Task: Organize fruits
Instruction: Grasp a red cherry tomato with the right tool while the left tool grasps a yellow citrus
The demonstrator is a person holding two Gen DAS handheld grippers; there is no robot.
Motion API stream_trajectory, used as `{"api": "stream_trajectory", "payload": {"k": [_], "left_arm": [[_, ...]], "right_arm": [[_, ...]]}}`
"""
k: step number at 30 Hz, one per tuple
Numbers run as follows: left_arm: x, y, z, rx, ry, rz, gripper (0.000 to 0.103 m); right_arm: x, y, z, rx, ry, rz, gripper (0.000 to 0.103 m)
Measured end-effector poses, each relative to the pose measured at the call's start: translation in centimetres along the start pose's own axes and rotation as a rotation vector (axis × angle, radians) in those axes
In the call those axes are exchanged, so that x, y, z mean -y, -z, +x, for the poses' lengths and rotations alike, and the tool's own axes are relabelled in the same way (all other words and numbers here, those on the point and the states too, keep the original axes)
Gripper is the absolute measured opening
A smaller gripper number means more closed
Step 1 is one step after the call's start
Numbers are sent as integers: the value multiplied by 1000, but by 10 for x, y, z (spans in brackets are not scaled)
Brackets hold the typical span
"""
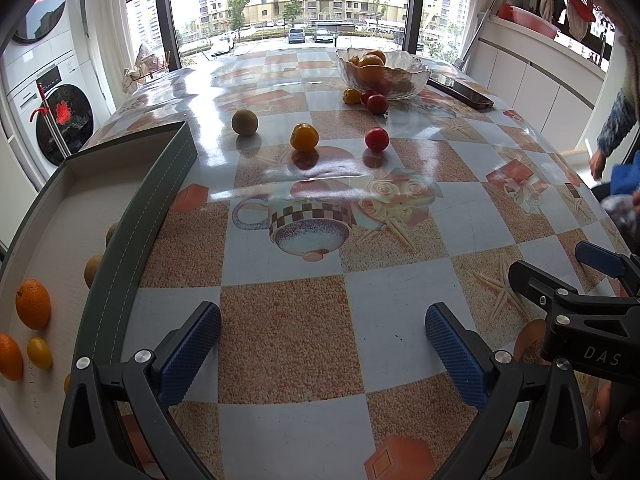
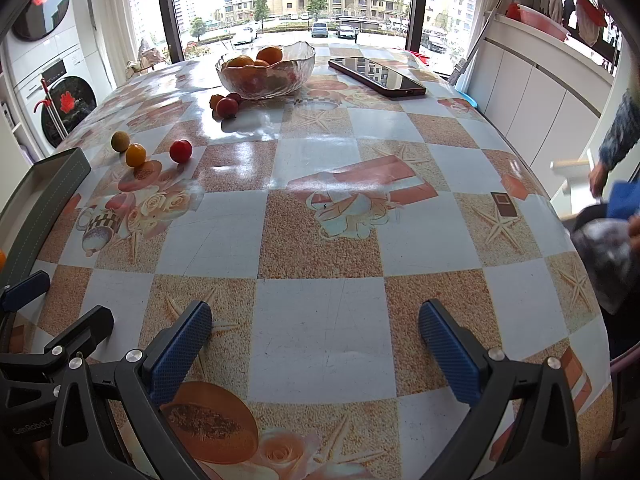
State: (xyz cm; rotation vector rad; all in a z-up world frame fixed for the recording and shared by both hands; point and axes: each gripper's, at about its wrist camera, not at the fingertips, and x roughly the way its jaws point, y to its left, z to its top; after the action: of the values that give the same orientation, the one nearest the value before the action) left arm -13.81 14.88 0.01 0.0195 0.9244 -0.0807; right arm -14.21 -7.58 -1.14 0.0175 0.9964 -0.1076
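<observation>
Both grippers hang low over the near edge of the counter (image 2: 320, 232), which is covered in a glossy checked cloth printed with cups, roses and starfish. The left gripper (image 1: 322, 346) has its two blue-padded jaws spread wide with nothing between them; the right gripper (image 2: 316, 344) is spread just as wide and equally empty. In the left wrist view the right gripper's black frame shows at the near right with the letters "DAS" on it; in the right wrist view the left one carries a partly readable "GenRobot".

At the near left sits a grey tray (image 1: 132, 240) with a stitched green rim. Inside it, two oranges (image 1: 33, 304) and one small yellow fruit (image 1: 39, 353) are plain to see, with at least two brownish fruits half hidden behind the rim.

Further out, three loose fruits lie in a row on the bare cloth, apart from one another: a brown-green round one (image 1: 245, 122), a yellow-orange one (image 1: 304, 136) and a red one (image 1: 377, 139).

Far across stands one glass bowl (image 1: 416, 76) holding oranges, with three small fruits (image 1: 377, 104) touching its near side, one yellow and two red. One dark phone (image 2: 376, 71) lies just right of the bowl.

Beyond the left edge stand stacked washing machines (image 1: 52, 92); a person's sleeve and hand (image 2: 600, 176) show at the far right.
</observation>
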Motion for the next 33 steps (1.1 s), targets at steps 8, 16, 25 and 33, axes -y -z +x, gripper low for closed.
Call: {"api": "stream_trajectory", "payload": {"k": [8,16,25,33], "left_arm": [[0,0,0,1,2,0,103],[-1,-6,2,-30,10,2,103],[-36,-30,-25,21,13,-88,102],[-49,-60,-25,44,-16,-65,102]], "right_arm": [[-1,0,0,-1,1,-1,103],[-11,-33,14,-149,-36,-42,103],[-69,-93,52,-120,-139,-146,96],[-100,-120,63,-29,-140,-202,45]]}}
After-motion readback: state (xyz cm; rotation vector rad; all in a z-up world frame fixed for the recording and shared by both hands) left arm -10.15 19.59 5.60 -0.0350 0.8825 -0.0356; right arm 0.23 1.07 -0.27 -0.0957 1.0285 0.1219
